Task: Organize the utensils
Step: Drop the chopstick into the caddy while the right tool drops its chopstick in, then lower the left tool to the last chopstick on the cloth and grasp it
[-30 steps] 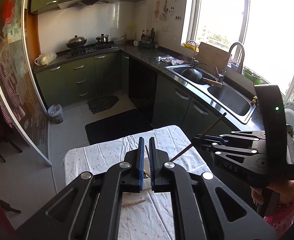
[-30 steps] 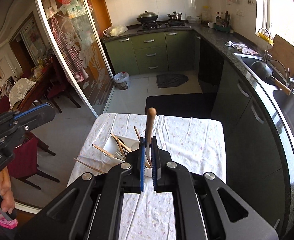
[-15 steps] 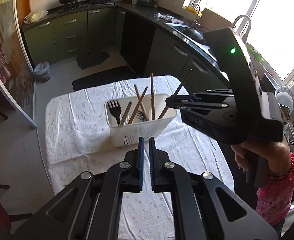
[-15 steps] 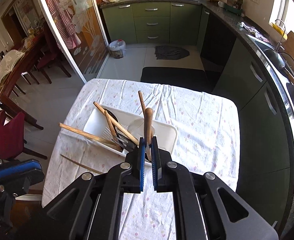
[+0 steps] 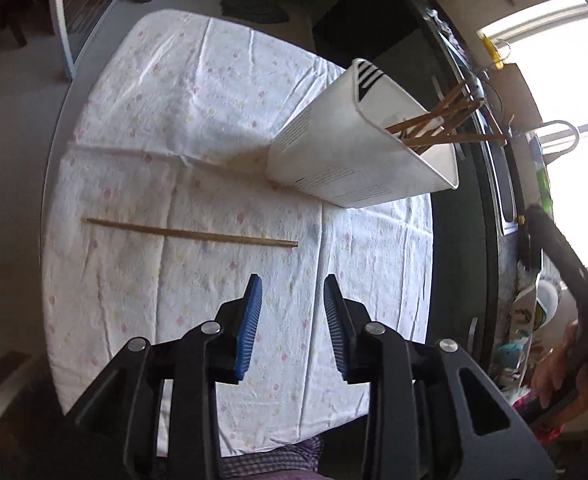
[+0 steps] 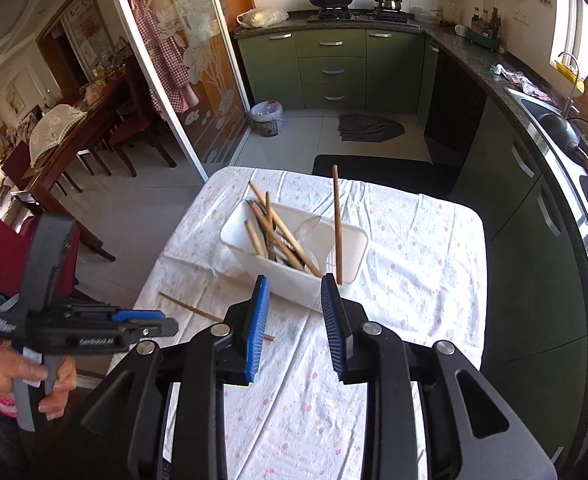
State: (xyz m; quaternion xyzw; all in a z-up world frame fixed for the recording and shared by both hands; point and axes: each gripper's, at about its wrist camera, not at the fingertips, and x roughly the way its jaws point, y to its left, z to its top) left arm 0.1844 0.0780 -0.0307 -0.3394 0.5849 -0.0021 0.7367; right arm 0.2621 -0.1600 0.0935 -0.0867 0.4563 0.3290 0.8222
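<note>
Opening with nothing between its blue pads, the left claw (image 5: 290, 300) hangs over the cloth-covered worktop (image 5: 174, 120), where a single wooden chopstick (image 5: 192, 233) lies flat on the cloth just ahead of its fingertips and a little to their left. Ahead of that claw and to its right stands the white utensil caddy (image 5: 357, 152), holding several wooden-handled pieces. The right claw (image 6: 294, 308) is opening too, empty, right before the caddy's near wall, with an upright wooden handle (image 6: 337, 220) standing in the caddy just beyond its right finger.
</note>
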